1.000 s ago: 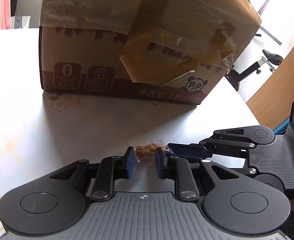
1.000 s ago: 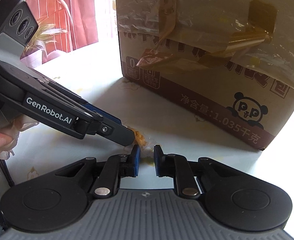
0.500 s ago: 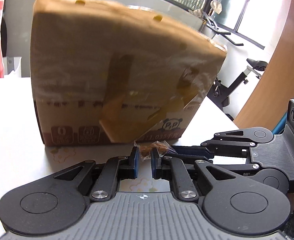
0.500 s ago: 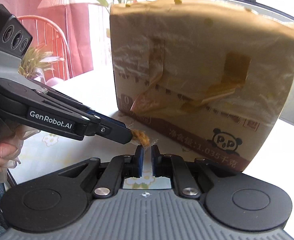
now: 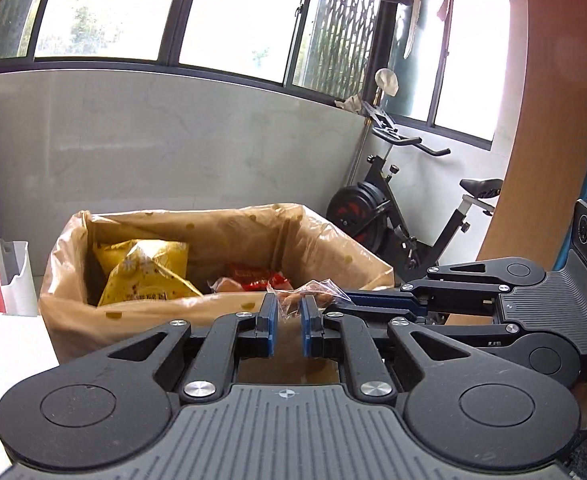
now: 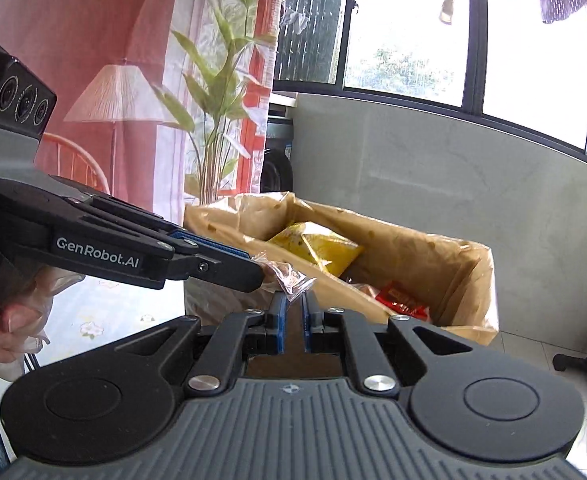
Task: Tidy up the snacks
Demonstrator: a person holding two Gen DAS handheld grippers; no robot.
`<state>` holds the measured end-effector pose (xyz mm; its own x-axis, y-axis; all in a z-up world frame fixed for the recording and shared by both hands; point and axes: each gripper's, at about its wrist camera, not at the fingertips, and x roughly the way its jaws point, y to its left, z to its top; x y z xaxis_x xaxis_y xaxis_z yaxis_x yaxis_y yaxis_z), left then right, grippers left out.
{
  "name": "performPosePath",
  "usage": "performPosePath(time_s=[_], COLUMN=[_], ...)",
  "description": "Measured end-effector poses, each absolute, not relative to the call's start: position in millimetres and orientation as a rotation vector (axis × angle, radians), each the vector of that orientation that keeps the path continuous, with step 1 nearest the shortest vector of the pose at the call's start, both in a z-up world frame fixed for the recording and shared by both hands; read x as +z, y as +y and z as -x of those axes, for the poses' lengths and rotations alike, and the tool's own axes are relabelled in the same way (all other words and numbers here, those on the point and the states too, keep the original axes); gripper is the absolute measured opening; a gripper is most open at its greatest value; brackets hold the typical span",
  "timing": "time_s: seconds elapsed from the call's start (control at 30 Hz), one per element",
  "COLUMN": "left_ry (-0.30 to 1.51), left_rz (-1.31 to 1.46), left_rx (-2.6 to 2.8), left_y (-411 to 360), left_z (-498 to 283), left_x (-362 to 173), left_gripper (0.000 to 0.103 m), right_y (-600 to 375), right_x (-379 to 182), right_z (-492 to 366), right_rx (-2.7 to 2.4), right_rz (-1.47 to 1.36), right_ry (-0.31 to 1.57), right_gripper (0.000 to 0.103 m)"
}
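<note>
Both fingers (image 5: 287, 307) pinching one clear snack packet (image 5: 307, 294), contents blurred, box (image 6: 445, 248) floor hidden

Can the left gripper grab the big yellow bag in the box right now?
Probably not yet. The left gripper is shut on the small clear snack packet, shared with the right gripper. The yellow bag lies uncovered in the open box.

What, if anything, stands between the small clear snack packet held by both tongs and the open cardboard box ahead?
Nothing visible does. The snack packet hangs in both tongs, left and right, near the cardboard box's near wall. The open top beyond shows a yellow bag and red packet, with room beside them.
</note>
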<state>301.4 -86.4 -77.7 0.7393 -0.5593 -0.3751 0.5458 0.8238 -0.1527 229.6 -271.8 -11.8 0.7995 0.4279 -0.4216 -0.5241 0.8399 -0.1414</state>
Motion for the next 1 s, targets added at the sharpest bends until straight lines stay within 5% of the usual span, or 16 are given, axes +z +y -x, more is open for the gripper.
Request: performPosePath(time_s=[0.3,0.43,0.53,0.87,1.0], left_ry=[0.494,0.524,0.524,0.459,0.42], left_rz=[0.02,0.032,0.04,0.001,-0.033], left_rx=[-0.522,-0.444,-0.43,-0.319,-0.289], left_y=[-107,-106,-98,-72,-70], left_z=[-371,-380,-370,-335,-315], left_x=[-74,-78,-73,-43,-29], left_gripper=[0.016,0.049,0.056,0.09,0.091], right_y=[-273,-280,-288,-300,-298], right_x=[2,-6,-7,15,27], right_z=[-313,-333,-334,-312,-296], right_rx=[0.399,0.326,0.296,0.23,0.22], right_rz=[0.193,0.129,0.096,0.044,0.039], right_ry=[0.483,0.568,0.599,0.58,0.559], right_gripper=[0.011,0.012,0.013,0.048,0.067])
